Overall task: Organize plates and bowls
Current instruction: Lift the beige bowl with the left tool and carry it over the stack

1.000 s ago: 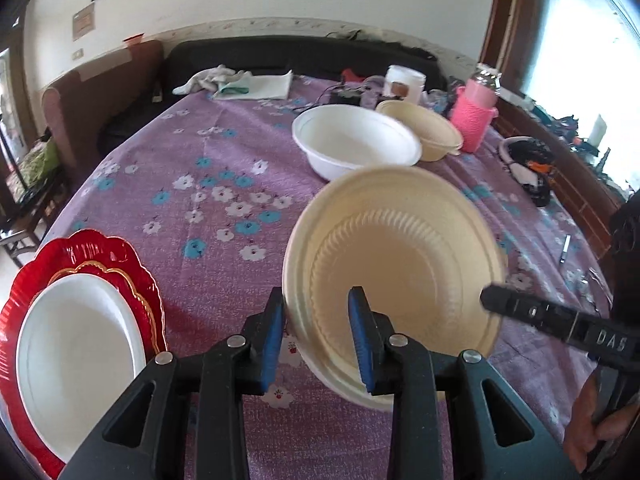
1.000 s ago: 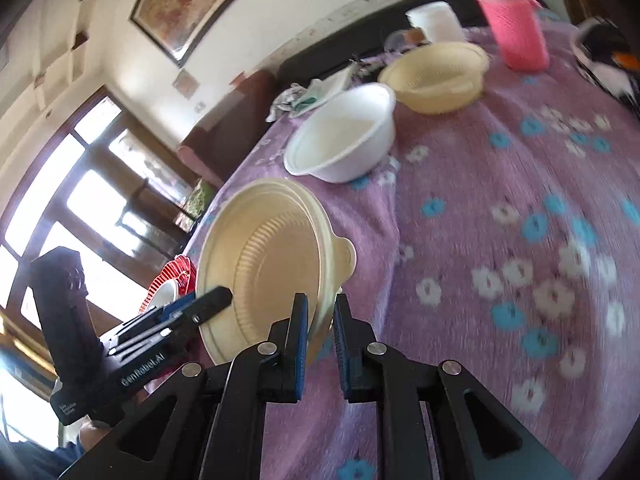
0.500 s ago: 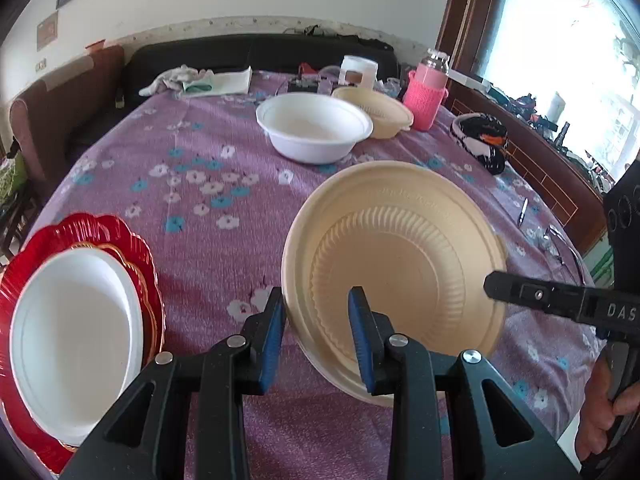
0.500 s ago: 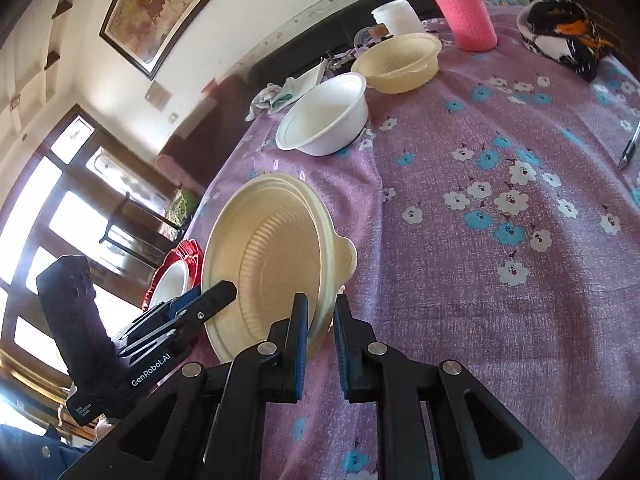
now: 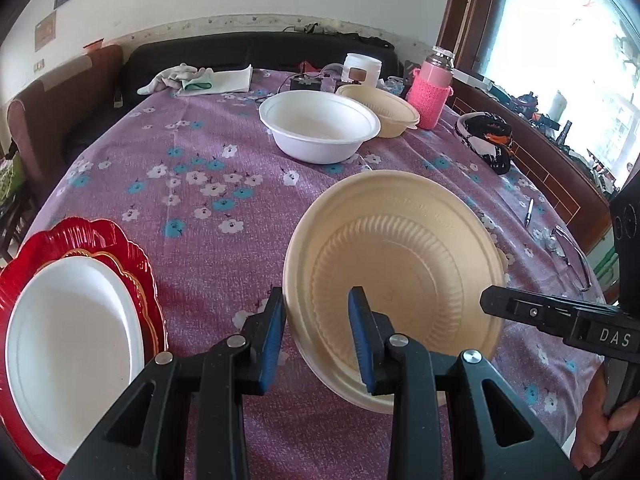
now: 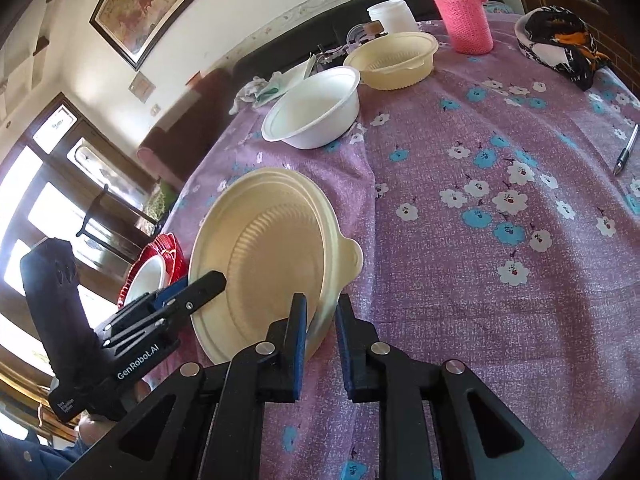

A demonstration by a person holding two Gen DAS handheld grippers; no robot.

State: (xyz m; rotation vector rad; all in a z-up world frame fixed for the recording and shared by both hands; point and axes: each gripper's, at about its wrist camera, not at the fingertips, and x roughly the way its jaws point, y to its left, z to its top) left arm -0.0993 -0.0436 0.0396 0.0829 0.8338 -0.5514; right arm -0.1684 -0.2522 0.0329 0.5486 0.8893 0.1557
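The cream bowl (image 5: 400,276) hangs tilted above the near part of the table (image 5: 208,152), its ribbed inside facing us in the left wrist view. We see the left gripper (image 5: 316,334) with its blue-padded fingers (image 5: 273,336) set narrow around the bowl's near rim, one finger outside the wall and one inside; whether the pads actually press the rim we cannot tell. From the right, the right gripper (image 5: 486,300) reaches the bowl's opposite edge. At the left edge lies a white plate (image 5: 68,344) stacked on a red scalloped plate (image 5: 100,236). Further back stand a white bowl (image 5: 320,128) and, just behind it, a second cream bowl (image 5: 380,108), beside a pink knitted bottle (image 5: 432,92) (the far clutter is too small to name).

In the right wrist view, we see the right gripper (image 6: 322,324) with fingers (image 6: 298,340) narrow, pinching the cream bowl (image 6: 264,252) by its rim near the small tab handle. The left gripper (image 6: 208,284) meets the bowl at its left edge. The white bowl (image 6: 316,108) and the second cream bowl (image 6: 394,58) sit well apart from it on the flowered purple tablecloth (image 6: 500,200); a pen (image 6: 626,152) lies at the right.
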